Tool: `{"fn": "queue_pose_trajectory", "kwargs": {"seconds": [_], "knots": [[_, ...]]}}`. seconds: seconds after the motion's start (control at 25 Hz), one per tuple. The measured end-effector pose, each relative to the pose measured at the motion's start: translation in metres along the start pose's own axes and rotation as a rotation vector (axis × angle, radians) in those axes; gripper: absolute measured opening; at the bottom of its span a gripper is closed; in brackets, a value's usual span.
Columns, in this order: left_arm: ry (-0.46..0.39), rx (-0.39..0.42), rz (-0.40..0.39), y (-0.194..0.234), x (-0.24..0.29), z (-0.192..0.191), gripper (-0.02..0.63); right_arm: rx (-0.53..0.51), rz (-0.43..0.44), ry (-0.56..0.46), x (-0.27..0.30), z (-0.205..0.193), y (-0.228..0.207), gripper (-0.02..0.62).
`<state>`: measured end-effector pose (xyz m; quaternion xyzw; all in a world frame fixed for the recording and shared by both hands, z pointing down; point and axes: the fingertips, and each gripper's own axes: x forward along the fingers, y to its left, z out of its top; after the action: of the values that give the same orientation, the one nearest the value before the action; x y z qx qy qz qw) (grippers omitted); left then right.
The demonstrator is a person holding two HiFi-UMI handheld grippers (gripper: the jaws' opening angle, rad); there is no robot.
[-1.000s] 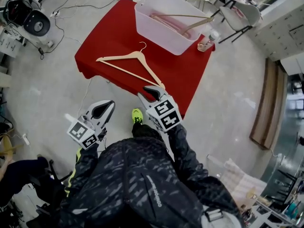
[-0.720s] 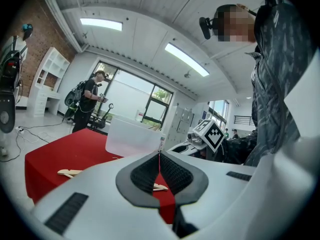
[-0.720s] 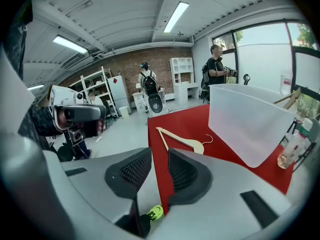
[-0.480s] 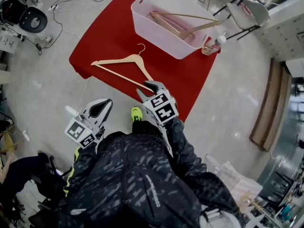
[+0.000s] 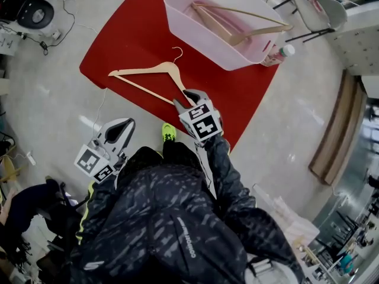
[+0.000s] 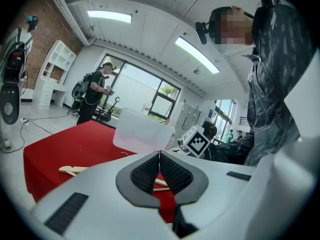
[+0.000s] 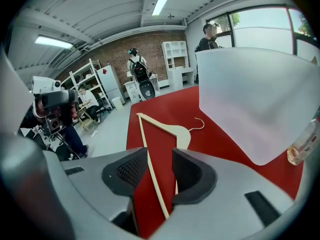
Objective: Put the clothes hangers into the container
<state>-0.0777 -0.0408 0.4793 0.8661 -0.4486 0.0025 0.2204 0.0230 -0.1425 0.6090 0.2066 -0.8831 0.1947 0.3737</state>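
Note:
A pale wooden hanger (image 5: 151, 76) lies flat on the red table (image 5: 130, 34), hook pointing towards the container. The translucent white container (image 5: 219, 22) stands at the table's far side with wooden hangers (image 5: 237, 25) inside it. My right gripper (image 5: 186, 96) is at the hanger's near right end. In the right gripper view its jaws (image 7: 160, 159) are opening, and the hanger's (image 7: 167, 131) thin lower bar runs between the pads without touching them. My left gripper (image 5: 115, 132) hangs over the floor left of the table, shut and empty (image 6: 159, 154).
A plastic bottle (image 5: 278, 55) stands beside the container at the table's right edge. The table's near edge runs just under my right gripper. Cables and equipment (image 5: 29, 10) lie on the floor at the left. A person (image 6: 95, 91) stands beyond the table.
My right gripper has moved forward over the table's near edge to the hanger's right end. The left gripper has stayed low at the person's side.

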Motion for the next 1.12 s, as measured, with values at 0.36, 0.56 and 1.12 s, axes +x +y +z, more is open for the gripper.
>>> {"fn": "queue_pose_trajectory", "kwargs": {"seconds": [0.36,0.56,1.12], "knots": [[0.040,-0.033,0.028,0.020,-0.001,-0.008,0.012,0.024,-0.001,0.075,0.042,-0.010,-0.027,0.164],[0.040,-0.043,0.039,0.038,-0.001,-0.008,0.012,0.041,-0.007,0.093,0.065,-0.009,-0.037,0.184],[0.087,-0.089,-0.027,0.094,0.015,0.000,0.012,0.072,-0.117,0.221,0.114,-0.011,-0.068,0.216]]}}
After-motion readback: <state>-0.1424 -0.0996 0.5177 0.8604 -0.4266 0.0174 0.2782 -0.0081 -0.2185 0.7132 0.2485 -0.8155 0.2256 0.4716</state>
